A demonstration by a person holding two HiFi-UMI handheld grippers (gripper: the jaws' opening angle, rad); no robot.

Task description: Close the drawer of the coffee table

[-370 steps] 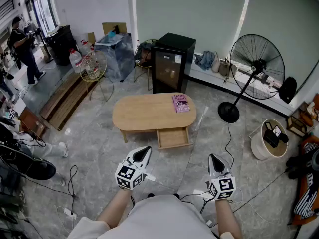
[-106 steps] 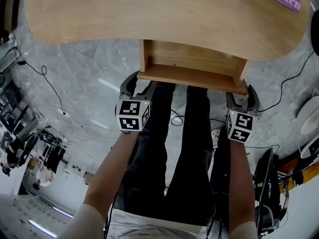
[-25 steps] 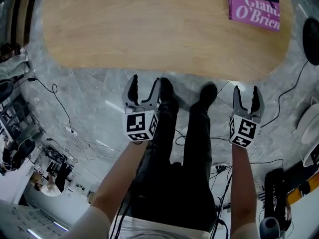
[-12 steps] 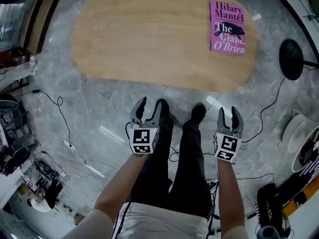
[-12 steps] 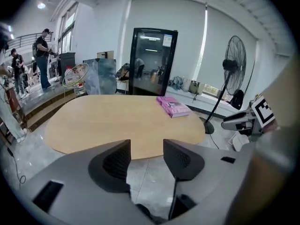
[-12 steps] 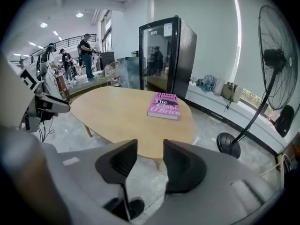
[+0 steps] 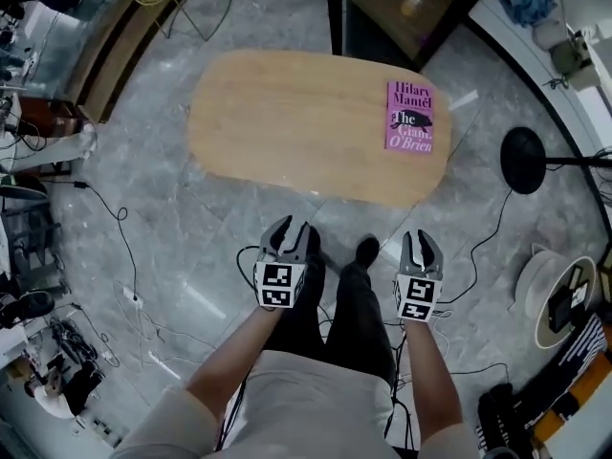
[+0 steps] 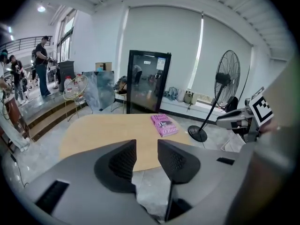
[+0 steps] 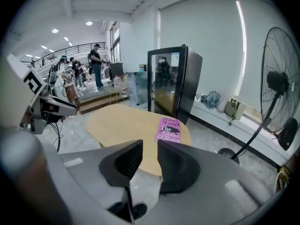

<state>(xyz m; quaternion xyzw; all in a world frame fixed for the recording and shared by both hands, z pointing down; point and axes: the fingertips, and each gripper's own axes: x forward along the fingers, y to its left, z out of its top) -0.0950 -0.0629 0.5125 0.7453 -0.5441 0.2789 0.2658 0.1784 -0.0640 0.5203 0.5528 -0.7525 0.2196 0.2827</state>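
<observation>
Ahead of you, the coffee table (image 7: 287,122) stands well clear of both grippers, its drawer out of sight under the top. Your left gripper (image 7: 290,229) and right gripper (image 7: 420,240) hold nothing; their jaws are narrowly parted and have just been closing.

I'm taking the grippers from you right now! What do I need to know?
Left gripper: empty; its jaws have just been closing, with a small gap between them.
Right gripper: also empty, just been closing, with a narrow gap.
Both are held in the air on the near side of the coffee table, touching nothing.
A pink book lies near the table's right end.
Done: no drawer sticks out from under the top, so it looks shut.
Left: nothing that shows. The drawer front is hidden from above, so maybe check it from lower down.
</observation>
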